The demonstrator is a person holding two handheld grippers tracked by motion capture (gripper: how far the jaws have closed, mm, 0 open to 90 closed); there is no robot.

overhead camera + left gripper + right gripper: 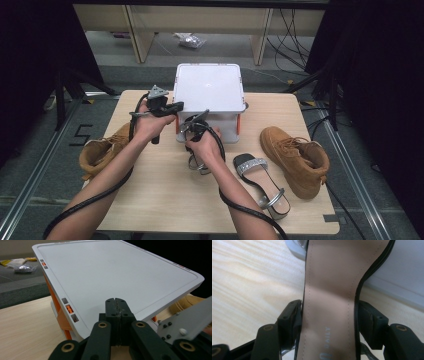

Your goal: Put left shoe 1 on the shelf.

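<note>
High view: left tongs [176,106] hover at the near-left corner of the white box [208,87]. Right tongs [193,131] sit just in front of the box, over a sandal on the surface [165,200]. Second sandal [262,184] lies to the right, tan boot [296,159] beside it, another boot [102,150] at the left edge.

Left gripper view: tongs [117,302] closed together, nothing between, just over the lid [112,272] corner (orange latches on the side).

Right gripper view: tongs [329,312] straddle the sandal [329,290], one jaw at each side edge of its insole; can't tell if the pads press. Toe end meets the box.
</note>
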